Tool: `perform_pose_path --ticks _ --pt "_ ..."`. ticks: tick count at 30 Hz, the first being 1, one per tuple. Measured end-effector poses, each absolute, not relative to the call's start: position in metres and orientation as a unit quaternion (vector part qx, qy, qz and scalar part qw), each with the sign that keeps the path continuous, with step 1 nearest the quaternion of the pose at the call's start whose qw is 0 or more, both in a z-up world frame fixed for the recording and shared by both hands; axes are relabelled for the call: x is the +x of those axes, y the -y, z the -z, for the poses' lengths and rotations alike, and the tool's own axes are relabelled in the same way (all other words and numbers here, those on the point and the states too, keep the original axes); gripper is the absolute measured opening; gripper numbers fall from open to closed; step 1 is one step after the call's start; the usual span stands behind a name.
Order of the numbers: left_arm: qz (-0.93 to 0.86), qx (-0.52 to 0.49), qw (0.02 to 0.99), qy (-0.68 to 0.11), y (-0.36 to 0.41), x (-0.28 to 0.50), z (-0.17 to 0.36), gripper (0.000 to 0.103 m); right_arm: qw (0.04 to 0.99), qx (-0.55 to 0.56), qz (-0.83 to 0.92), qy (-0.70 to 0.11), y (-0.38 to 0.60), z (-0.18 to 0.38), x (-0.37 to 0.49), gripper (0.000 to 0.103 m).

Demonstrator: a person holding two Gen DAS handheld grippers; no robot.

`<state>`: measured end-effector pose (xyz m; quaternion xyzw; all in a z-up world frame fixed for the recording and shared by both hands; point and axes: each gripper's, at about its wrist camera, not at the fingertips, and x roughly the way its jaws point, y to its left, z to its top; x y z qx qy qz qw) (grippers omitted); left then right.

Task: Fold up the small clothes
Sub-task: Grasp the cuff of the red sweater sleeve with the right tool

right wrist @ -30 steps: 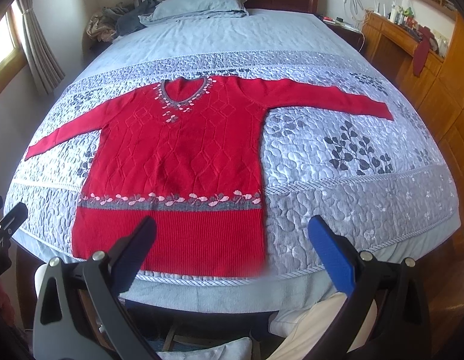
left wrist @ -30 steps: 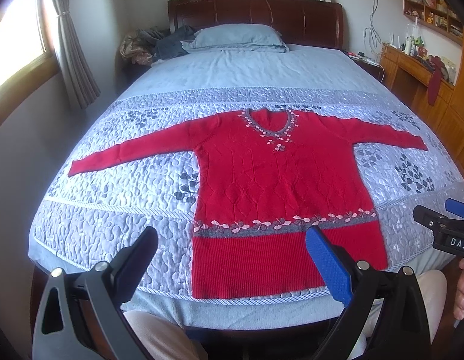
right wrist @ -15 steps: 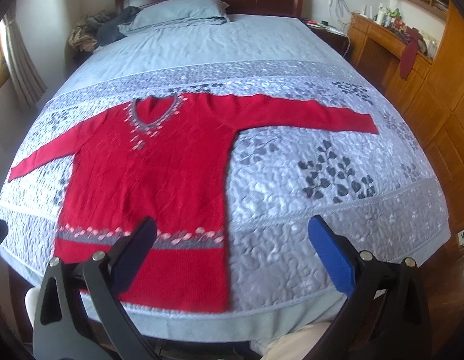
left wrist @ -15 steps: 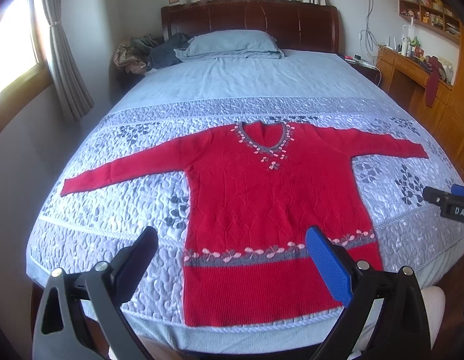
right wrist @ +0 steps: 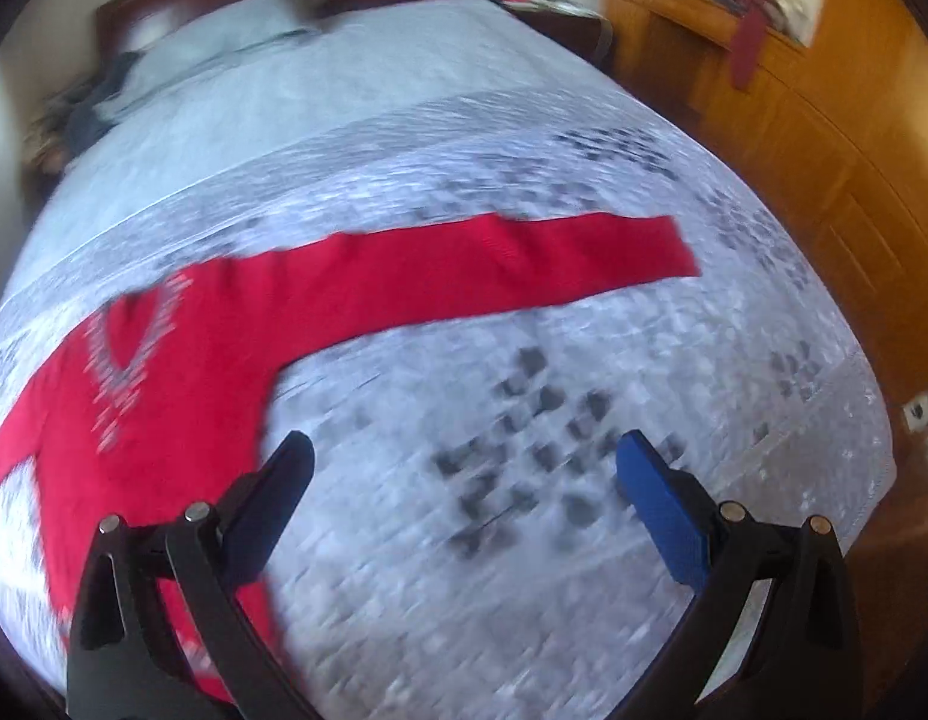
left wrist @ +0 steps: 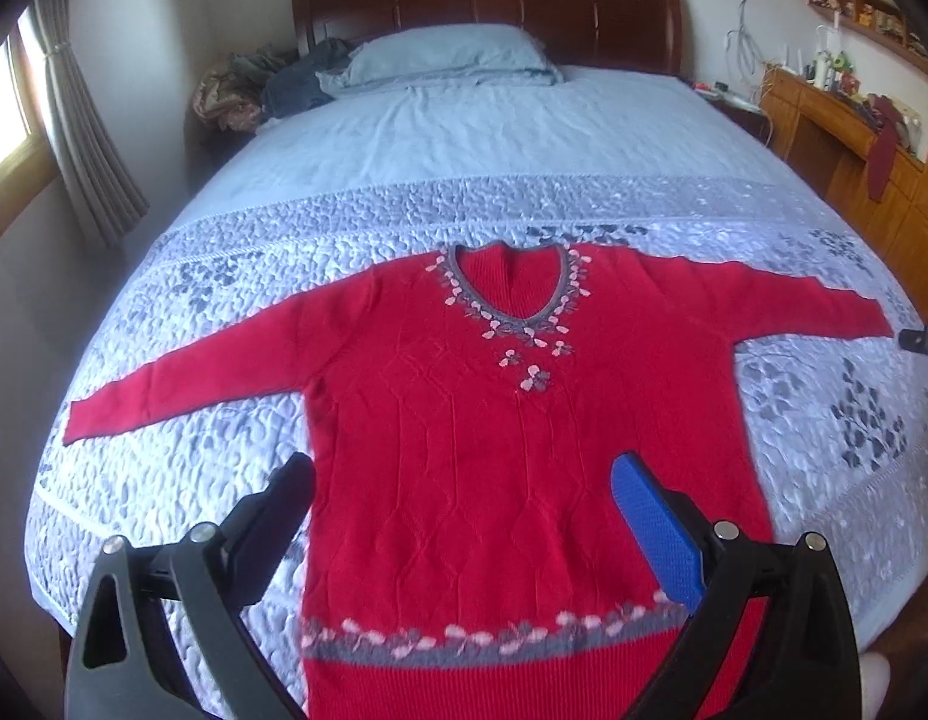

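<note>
- Both grippers have moved in over the bed since the earlier frames: in the left wrist view the foot edge of the bed has dropped out of sight and the red sweater fills far more of the picture, while the right wrist view has swung toward the right side of the bed and is smeared with motion blur.
- Spread over the near half of the bed, the quilted grey cover carries the sweater; past it lies plain blue bedding up to the pillow against the dark wooden headboard.
- Flat and face up, the sweater runs its long axis from the foot edge toward the headboard, its V-neck pointing at the headboard and its grey flowered hem band nearest the foot edge.
- Its sleeves stretch straight out across the bed, the left sleeve toward the window-side edge and the right sleeve toward the edge by the wooden cabinets.
- Hovering level above the lower body of the sweater, the left gripper has its fingers spread wide with nothing between them.
- Out over bare cover below the right sleeve and apart from it, the right gripper is likewise spread and holds nothing; the sweater's body shows behind its left finger.
</note>
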<state>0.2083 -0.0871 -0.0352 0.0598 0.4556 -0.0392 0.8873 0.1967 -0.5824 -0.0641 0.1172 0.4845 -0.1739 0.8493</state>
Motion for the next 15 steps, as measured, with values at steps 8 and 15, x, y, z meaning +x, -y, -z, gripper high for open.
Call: perform_pose_path --ticks 8,15 --pt "0.032 0.034 0.865 -0.499 0.107 0.283 0.086 0.099 0.785 0.184 0.221 -0.548 0.745 0.138 0.295 0.1" --pt "0.026 0.054 0.856 -0.514 0.112 0.299 0.118 0.099 0.755 0.286 0.209 -0.552 0.81 0.191 0.313 0.099"
